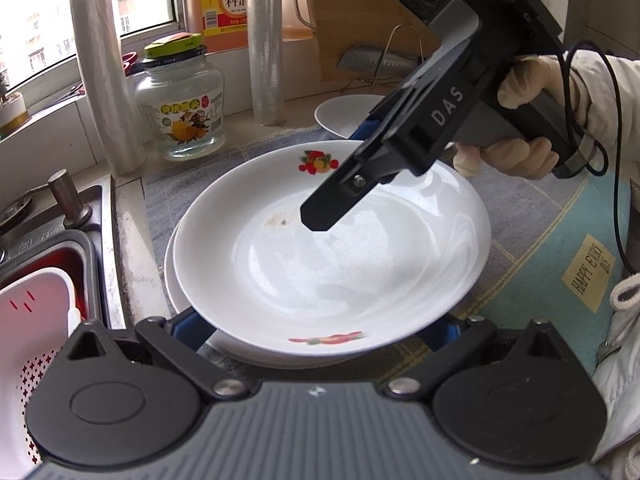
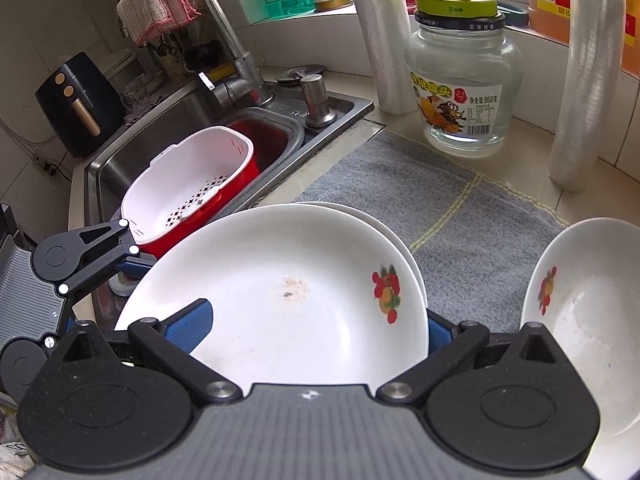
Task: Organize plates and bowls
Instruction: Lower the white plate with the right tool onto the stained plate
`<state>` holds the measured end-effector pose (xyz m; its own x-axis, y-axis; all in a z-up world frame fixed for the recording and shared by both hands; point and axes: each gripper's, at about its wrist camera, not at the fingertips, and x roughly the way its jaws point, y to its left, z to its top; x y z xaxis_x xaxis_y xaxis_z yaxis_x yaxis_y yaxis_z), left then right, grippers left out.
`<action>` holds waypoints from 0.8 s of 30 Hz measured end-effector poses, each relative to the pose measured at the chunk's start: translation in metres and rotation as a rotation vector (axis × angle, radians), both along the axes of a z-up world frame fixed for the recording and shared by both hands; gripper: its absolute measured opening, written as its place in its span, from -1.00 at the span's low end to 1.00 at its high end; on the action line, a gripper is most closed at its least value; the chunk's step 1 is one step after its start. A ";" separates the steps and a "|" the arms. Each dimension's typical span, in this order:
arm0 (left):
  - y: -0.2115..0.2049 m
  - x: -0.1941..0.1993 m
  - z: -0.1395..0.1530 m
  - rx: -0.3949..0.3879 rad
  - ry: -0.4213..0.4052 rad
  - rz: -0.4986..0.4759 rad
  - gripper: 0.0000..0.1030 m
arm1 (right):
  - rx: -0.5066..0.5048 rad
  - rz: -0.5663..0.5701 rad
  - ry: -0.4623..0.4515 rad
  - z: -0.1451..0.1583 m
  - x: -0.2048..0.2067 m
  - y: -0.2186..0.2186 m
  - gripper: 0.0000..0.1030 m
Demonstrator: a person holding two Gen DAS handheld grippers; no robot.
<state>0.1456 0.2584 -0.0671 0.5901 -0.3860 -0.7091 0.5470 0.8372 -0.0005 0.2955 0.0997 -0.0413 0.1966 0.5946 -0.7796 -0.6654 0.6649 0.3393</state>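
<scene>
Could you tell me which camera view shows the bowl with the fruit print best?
The right wrist view: the bowl stands at the right edge on the cloth, its inside and fruit print plain. In the left wrist view only a sliver of it shows behind the right gripper.

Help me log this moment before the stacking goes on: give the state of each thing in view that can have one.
top plate: stacked on another plate, soiled at centre
lower plate: under it, on the mat
bowl: upright, apart from the stack
glass jar: lid on, nearly empty
colander: tilted in the sink
left gripper: open around the top plate's rim
right gripper: open around the top plate's rim
</scene>
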 end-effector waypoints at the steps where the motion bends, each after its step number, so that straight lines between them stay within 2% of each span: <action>1: 0.000 0.000 -0.001 -0.001 0.002 0.000 0.98 | -0.002 0.000 -0.001 0.000 0.000 0.001 1.00; 9: 0.004 0.006 -0.001 -0.026 0.030 0.002 0.98 | -0.019 0.002 0.003 0.000 0.002 0.006 1.00; 24: 0.000 0.009 0.000 0.021 0.062 -0.037 0.98 | -0.062 -0.003 0.016 0.001 0.001 0.012 1.00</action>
